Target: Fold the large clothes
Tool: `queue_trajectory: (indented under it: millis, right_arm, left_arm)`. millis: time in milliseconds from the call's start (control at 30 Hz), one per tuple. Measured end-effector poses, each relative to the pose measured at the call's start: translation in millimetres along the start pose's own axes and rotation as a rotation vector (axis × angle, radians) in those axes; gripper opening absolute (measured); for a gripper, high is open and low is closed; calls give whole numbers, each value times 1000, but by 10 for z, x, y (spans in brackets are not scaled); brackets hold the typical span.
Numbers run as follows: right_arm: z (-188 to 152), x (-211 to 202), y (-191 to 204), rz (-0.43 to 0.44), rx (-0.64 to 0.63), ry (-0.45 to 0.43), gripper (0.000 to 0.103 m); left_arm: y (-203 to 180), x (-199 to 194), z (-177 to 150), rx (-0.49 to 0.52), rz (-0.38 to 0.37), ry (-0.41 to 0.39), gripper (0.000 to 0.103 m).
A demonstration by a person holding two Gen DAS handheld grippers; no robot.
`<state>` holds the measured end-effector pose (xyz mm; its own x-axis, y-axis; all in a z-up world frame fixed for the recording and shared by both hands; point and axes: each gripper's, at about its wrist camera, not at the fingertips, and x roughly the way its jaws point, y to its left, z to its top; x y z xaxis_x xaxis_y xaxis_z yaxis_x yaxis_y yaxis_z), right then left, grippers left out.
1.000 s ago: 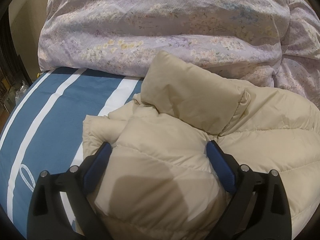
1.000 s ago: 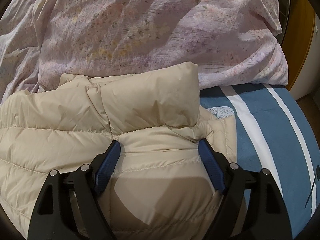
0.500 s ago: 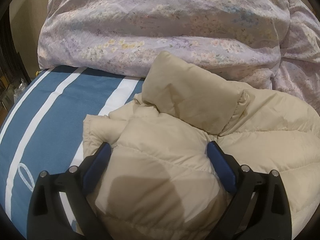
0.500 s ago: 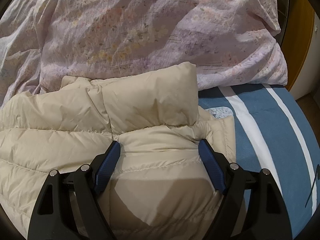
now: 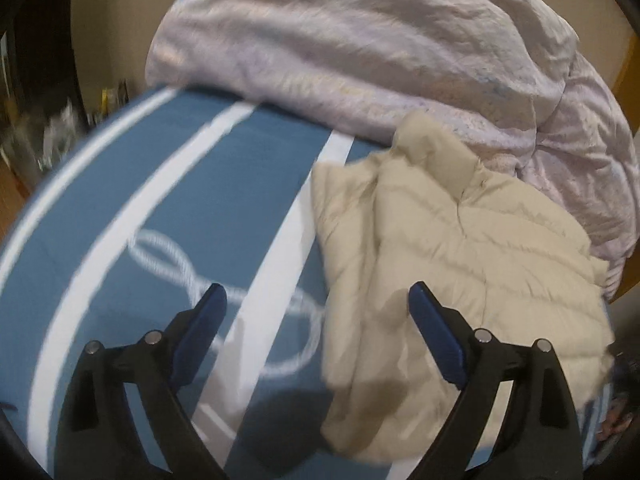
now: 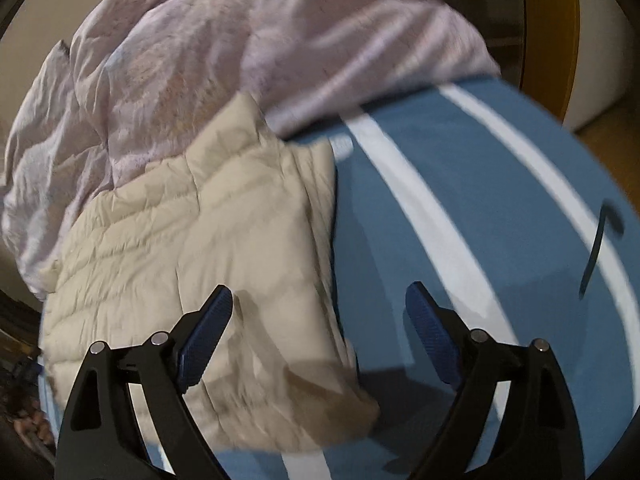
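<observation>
Blue bedspread [image 5: 168,184] with white stripes, lilac floral duvet [image 5: 360,40] heaped at the far end. Cream puffer jacket [image 5: 460,248] folded on the spread, touching the duvet. Left gripper [image 5: 316,312] angled down beside the jacket's left edge, wide but closing, empty. Right gripper [image 6: 320,312] straddling its right edge [image 6: 200,240], opening, gripping nothing.

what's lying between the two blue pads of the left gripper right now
In the left wrist view, bare blue-and-white striped bed cover with a white loop pattern. The folded cream puffer jacket sits beside the right pad of the left gripper, whose jaws are closing.
</observation>
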<state>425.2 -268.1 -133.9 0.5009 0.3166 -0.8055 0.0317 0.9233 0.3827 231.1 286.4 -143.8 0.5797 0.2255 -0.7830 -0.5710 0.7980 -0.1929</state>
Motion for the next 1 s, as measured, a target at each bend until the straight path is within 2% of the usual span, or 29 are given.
queue_trajectory:
  millis: [67,267,367,433,633,733,800,867,1000]
  right_arm:
    - [-60,19,-55,43,23,22,84]
    - [-177,52,-51,110,21,67,67]
    - [-207,22,-56,126,19,65,63]
    - [-221,11,-71,138,27,65,59]
    - [-234,-1,-152,173,96,49,58]
    - [-271,-7,-99,163,72,48,53]
    - [-293,9,-121,213,95,72,35]
    - [-303,-25,-150,251,114,70,27]
    - [-337,-146,-105,287,104,60,21]
  left_arm:
    - [66,-3,-88,-27,-52,39,81]
    - [78,7,-265,-66,-141,86,74]
    - [73,52,-344,-107,-188,116,71]
    - [69,46,-376,-121,-200,109,71]
    - [-16,64,-456,-172,-260,110,66]
    - [-55,77,-499,-201,-275,109,55]
    - [-42,102,-516,-230,-300,126,41]
    - [4,101,-522,-261,-327,132,25]
    - [101,-29,-495,-272,-359,107,16]
